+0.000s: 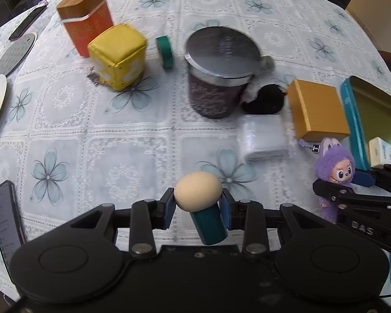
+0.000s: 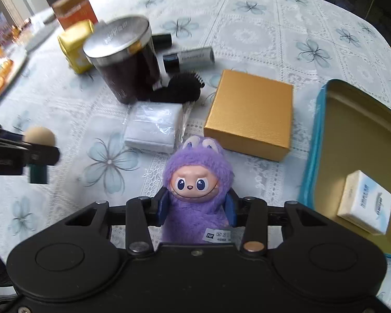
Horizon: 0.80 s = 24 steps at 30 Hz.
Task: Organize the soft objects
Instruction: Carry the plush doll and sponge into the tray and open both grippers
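The left claw (image 1: 198,203) is clamped on a small sponge applicator (image 1: 199,191), its round beige head up between the blue pads and its dark green handle slanting down beneath them. The right claw (image 2: 195,206) is clamped on a purple plush doll (image 2: 196,182), gripped at the body so that the face looks back toward the camera and a paper tag hangs at its lower side.

Take the dark jar (image 1: 213,78) with the metal lid, standing on the table (image 1: 117,143), as the marker. Both claws hover on the near side of it, the doll to the right and the applicator more to the left. Just in front of the jar lies a white wrapped pack (image 2: 153,127), and a black fluffy thing (image 2: 177,88) touches the jar's right side. Right of that sits a flat gold box (image 2: 250,114), and farther right an open blue tin (image 2: 310,140) with a small white packet (image 2: 365,206) inside. Left of the jar stands a yellow cube (image 1: 117,57), with an orange tin (image 1: 84,26) behind it.
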Each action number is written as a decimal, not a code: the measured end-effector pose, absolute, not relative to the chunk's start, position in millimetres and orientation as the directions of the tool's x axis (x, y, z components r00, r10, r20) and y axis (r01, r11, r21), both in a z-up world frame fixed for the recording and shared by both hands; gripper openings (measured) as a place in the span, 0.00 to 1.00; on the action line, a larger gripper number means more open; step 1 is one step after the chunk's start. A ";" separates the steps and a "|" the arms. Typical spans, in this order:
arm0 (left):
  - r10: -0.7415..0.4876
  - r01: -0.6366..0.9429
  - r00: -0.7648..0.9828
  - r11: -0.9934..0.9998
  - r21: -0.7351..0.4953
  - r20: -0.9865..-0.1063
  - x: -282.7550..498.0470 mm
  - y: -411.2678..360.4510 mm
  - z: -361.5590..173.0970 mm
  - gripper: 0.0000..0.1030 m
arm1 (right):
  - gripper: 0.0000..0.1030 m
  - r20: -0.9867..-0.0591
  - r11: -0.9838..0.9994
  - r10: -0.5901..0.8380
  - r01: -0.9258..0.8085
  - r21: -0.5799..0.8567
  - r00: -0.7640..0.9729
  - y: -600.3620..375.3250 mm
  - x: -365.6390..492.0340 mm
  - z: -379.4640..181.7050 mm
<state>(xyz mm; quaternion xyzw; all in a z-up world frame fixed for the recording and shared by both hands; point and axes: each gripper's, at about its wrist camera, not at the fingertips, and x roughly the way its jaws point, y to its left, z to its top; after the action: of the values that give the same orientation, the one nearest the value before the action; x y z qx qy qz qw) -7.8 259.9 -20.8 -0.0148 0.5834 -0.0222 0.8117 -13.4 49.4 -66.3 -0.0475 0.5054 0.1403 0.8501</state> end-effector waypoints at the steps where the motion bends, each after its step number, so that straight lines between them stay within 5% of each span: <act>1: -0.055 0.025 0.321 0.998 -0.050 -0.945 -8.8 250.8 -17.6 0.31 | 0.42 -0.865 0.954 0.213 -0.289 0.084 0.455 40.7 -17.4 -58.3; 12: -0.142 0.171 0.387 0.982 -0.081 -0.911 -2.6 105.3 19.4 0.32 | 0.42 -0.756 0.983 0.182 -0.097 0.156 0.628 -101.4 -42.5 8.4; 24: -0.168 0.253 0.422 0.966 -0.063 -0.891 48.7 -27.8 22.9 0.32 | 0.42 -0.729 0.987 0.057 0.071 0.144 0.682 -210.9 -47.2 9.8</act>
<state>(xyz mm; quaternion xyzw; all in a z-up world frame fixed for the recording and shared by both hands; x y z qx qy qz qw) 48.7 -27.8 22.9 0.0403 0.5230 -0.1249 0.8422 -47.2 -210.9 9.8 0.0806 0.3988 -0.0037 0.9135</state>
